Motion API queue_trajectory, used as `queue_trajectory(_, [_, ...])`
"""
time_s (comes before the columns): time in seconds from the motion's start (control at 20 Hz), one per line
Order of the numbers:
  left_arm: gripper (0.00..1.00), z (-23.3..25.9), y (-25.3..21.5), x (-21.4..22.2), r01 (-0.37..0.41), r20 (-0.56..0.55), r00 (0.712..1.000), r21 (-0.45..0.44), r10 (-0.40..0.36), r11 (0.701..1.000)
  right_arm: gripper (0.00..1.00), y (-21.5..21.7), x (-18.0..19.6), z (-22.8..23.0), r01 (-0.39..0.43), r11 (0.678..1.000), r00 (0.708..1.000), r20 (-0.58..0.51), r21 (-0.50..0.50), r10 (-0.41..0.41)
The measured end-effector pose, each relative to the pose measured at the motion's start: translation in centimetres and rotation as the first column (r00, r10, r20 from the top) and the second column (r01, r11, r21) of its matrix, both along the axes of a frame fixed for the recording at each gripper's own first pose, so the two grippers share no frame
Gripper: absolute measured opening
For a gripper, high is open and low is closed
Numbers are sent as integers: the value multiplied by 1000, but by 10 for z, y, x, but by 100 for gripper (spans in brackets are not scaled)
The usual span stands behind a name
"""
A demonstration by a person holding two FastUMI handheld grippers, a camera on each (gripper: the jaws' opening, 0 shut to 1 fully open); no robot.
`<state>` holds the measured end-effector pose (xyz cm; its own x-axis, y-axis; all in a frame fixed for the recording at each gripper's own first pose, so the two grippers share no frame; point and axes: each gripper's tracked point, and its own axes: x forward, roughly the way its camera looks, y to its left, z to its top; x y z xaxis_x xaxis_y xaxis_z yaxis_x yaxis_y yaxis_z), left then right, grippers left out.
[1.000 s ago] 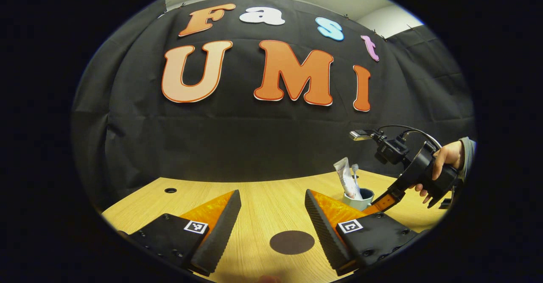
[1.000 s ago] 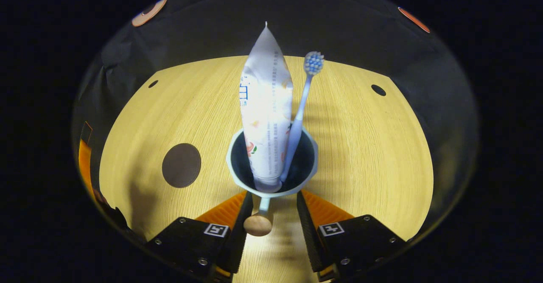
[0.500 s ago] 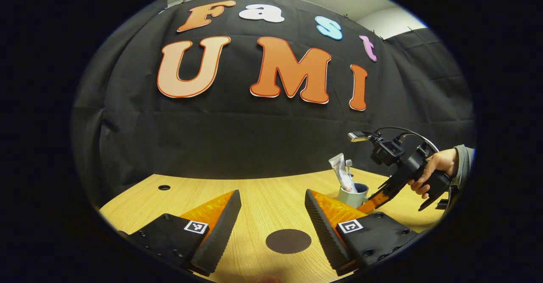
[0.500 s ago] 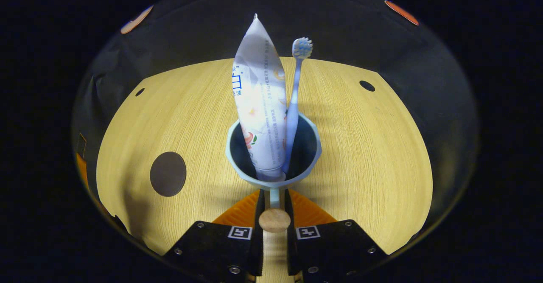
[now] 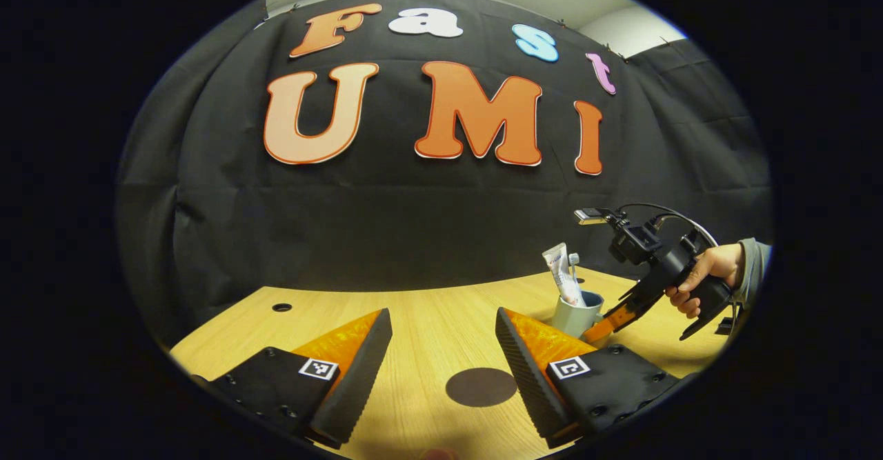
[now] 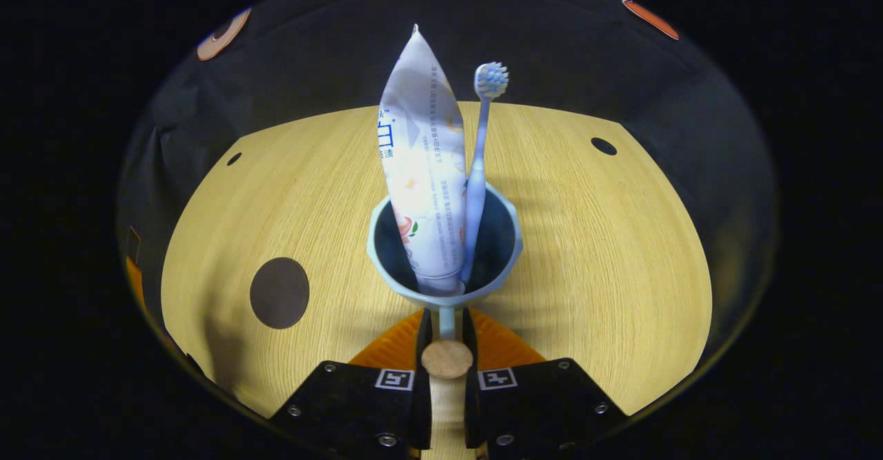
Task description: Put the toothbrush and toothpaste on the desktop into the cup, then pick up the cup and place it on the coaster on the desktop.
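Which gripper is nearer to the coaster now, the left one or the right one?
Left. The left gripper hangs open just before the dark coaster, which lies between its fingers. The right gripper is shut on the cup handle, off to the coaster's side.

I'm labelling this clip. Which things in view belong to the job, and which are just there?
Job:
- cup, held by its handle in the right gripper
- toothpaste, in the cup
- toothbrush, in the cup
- coaster

Just there:
- left gripper, open
- desktop
- cable holes
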<state>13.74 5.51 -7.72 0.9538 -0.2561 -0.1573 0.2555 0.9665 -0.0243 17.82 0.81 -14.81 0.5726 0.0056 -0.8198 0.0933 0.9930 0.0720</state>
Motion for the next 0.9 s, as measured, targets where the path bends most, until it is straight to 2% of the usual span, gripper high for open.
queue_trajectory(0.2, [95,1,10,-4,-21,-3,1000,6,21,1000,18,1,3,3,-13,1000,1000,18,21,12])
queue_trajectory(0.35, [95,1,14,-6,-32,-3,999,7,32,999,17,1,8,10,-32,999,997,71,37,30])
queue_trajectory(0.75, [95,3,22,-14,-50,-2,999,8,50,999,17,0,17,21,-118,993,983,144,23,113])
queue_trajectory(0.9, [95,5,27,-18,-62,-1,998,19,63,998,17,3,20,23,-172,985,972,160,-3,170])
